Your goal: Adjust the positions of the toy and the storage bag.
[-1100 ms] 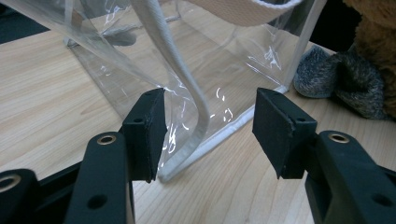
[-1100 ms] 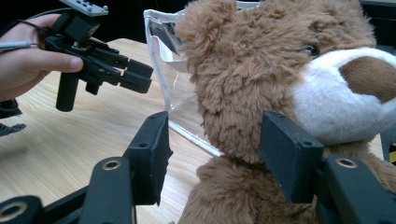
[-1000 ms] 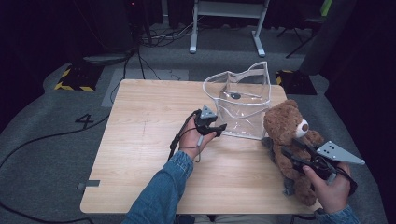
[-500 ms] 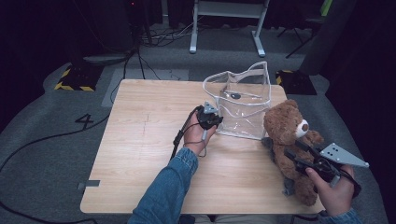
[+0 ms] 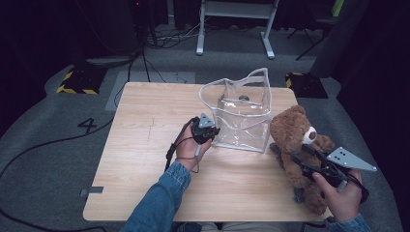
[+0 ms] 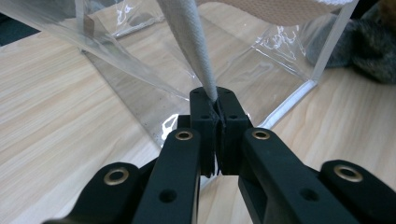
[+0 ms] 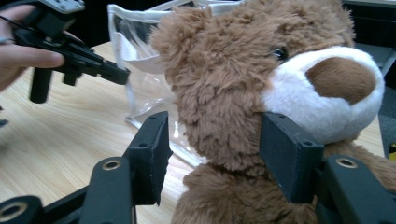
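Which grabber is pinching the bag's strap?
The left gripper. Its jaws are shut tight on the white strap of the clear bag. The right gripper has its jaws around the teddy bear's neck.

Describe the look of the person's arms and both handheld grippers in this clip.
The left gripper and right gripper are black, each with two blocky jaws on linkage arms with brass-ringed pivots. Each carries a grey three-cornered plate dotted with small holes, and a black cable trails from the left one. Blue denim sleeves cover both forearms.

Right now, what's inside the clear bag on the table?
Inside the clear bag one small dark object lies near the far wall; glare on the plastic hides what it is.
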`<state>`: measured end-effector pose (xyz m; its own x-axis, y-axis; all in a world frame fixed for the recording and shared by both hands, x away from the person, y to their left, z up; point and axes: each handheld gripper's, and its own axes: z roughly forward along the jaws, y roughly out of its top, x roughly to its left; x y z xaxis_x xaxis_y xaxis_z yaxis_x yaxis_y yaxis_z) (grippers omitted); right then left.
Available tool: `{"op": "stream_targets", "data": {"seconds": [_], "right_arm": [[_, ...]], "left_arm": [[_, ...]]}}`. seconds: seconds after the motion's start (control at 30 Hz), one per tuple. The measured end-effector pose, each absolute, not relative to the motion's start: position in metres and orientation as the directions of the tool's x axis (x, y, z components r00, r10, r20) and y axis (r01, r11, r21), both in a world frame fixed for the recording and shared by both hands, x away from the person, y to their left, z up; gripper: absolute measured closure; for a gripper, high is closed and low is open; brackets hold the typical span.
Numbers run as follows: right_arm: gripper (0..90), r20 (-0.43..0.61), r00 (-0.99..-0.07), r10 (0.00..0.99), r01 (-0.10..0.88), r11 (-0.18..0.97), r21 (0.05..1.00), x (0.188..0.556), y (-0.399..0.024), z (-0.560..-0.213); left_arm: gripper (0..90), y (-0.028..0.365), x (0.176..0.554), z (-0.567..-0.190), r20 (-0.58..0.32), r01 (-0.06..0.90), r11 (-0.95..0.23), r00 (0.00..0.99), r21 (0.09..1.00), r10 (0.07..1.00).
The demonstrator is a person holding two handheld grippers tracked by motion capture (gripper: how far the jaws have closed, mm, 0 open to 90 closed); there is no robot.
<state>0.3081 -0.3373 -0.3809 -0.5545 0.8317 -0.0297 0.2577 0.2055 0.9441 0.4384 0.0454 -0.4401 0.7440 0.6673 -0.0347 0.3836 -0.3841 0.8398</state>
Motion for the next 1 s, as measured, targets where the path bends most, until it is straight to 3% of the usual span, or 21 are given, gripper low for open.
{"op": "stream_targets", "data": {"seconds": [0.77,1.0], "right_arm": [[44.7,-0.028,-0.698,0.715,0.259,0.289,0.922,0.304,-0.272,-0.393],[53.0,-0.050,-0.760,0.648,0.242,0.354,0.903,0.307,-0.243,-0.404]], "left_arm": [[87.3,0.116,0.328,-0.442,-0.009,0.336,-0.402,0.776,0.852,0.631],[87.3,0.131,0.303,-0.443,-0.011,0.338,-0.396,0.772,0.854,0.636]]}}
